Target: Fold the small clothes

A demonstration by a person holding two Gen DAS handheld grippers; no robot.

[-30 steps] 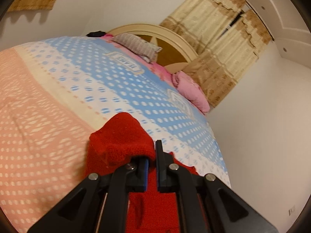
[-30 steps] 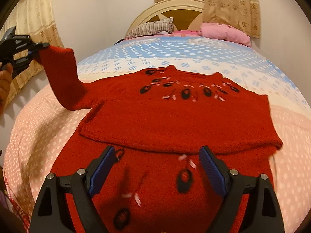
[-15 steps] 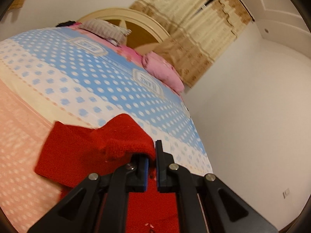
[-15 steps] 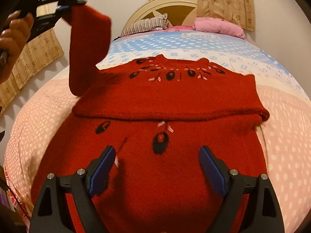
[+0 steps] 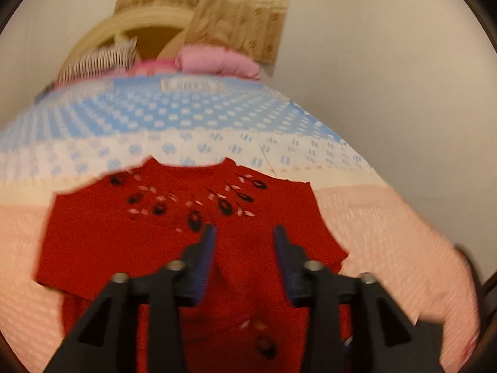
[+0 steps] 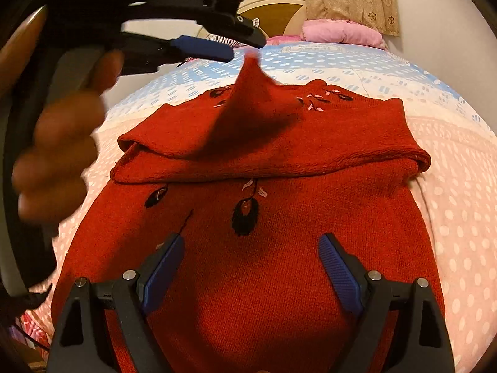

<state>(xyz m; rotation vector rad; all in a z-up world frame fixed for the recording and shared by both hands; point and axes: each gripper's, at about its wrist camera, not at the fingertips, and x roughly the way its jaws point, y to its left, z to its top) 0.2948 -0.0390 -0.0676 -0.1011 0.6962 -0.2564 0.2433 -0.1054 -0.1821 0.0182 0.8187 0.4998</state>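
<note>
Red sweater (image 6: pixel 248 264) on dotted bedspread (image 5: pixel 186 118), label blurred — left tool (image 5: pixel 243 242) just opening, empty — right tool (image 6: pixel 250 248) open.

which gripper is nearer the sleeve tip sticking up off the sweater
Left. The left gripper hangs just above the sleeve tip, jaws just opened, nothing between them. The right gripper is open over the sweater's lower body, well short of it.

Sweater (image 6: pixel 248 264) on bed (image 6: pixel 450 186), pillows (image 6: pixel 341 32) behind
</note>
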